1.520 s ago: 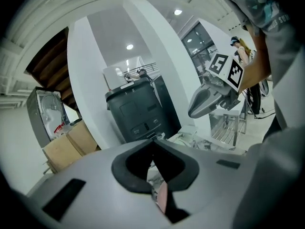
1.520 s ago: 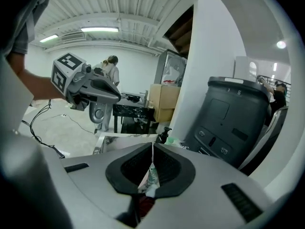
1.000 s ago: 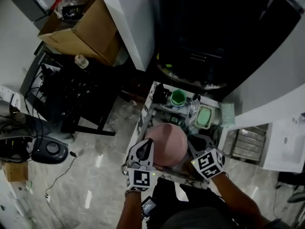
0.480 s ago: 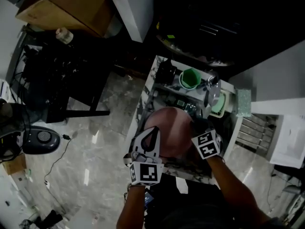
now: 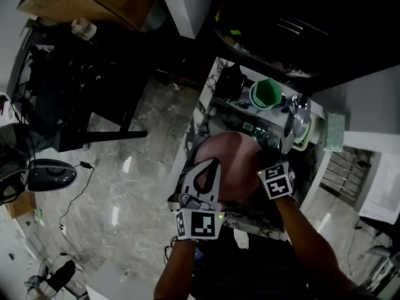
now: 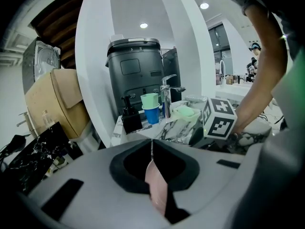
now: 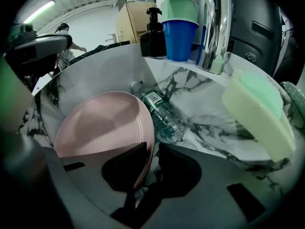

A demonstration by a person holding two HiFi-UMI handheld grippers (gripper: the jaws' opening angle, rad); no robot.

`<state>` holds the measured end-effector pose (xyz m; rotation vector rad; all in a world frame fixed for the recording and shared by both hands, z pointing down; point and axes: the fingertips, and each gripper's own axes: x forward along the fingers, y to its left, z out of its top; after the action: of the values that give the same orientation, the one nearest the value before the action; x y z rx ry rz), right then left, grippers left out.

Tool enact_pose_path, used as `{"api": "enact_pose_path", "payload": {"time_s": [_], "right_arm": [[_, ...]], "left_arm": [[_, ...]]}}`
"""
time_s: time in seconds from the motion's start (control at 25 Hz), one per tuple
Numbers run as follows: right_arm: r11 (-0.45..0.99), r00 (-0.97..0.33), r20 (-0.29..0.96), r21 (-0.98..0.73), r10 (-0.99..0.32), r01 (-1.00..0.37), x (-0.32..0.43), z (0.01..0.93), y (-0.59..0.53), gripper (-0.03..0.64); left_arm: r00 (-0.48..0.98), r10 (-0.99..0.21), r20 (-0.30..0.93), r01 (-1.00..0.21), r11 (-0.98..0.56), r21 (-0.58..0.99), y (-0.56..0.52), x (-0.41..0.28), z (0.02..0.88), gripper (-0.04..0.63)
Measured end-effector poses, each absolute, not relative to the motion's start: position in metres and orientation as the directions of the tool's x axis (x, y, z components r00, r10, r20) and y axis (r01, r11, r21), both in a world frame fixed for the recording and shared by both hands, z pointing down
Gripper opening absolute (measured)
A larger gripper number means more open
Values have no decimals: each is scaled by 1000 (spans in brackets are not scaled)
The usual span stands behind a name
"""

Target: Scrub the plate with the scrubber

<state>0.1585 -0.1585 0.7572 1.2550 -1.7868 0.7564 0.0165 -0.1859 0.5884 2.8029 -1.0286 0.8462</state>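
A pink plate [image 5: 228, 164] stands tilted in the marble sink [image 5: 201, 127]. My left gripper [image 5: 209, 169] is shut on the plate's near left rim; in the left gripper view the thin pink edge [image 6: 157, 190] sits pinched between the pads of that gripper [image 6: 152, 149]. My right gripper [image 5: 265, 166] is at the plate's right rim. In the right gripper view the plate [image 7: 102, 128] has its rim between that gripper's [image 7: 151, 151] parted jaws, with a gap beside it. A pale green scrubber sponge [image 7: 259, 113] lies on the sink's right ledge, untouched.
A clear plastic bottle [image 7: 162, 116] lies in the basin behind the plate. A chrome faucet [image 7: 212, 27], stacked green and blue cups [image 7: 180, 25] and a black soap dispenser [image 7: 151, 30] line the back ledge. A dark rack and cables [image 5: 69, 86] stand on the floor at left.
The head view has shifted, so the sink sits further right in frame. My right gripper has moved up along the plate's right rim. The left gripper keeps its hold.
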Motion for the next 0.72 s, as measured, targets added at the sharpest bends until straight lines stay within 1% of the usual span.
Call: {"api": "enact_pose_path", "payload": {"time_s": [0.12, 0.2, 0.44, 0.72], "right_arm": [[338, -185, 869, -22, -458, -941, 154, 760, -159, 98], [337, -179, 872, -17, -456, -941, 153, 761, -159, 78], [264, -171, 872, -49, -459, -963, 157, 752, -160, 58], [251, -194, 850, -76, -490, -965, 158, 723, -161, 49]], "left_arm": [[628, -593, 505, -615, -775, -145, -188, 15, 588, 5], [625, -596, 505, -617, -773, -148, -189, 13, 588, 5], [621, -602, 502, -619, -770, -158, -191, 10, 581, 5], [618, -611, 496, -625, -764, -162, -190, -2, 570, 5]]}}
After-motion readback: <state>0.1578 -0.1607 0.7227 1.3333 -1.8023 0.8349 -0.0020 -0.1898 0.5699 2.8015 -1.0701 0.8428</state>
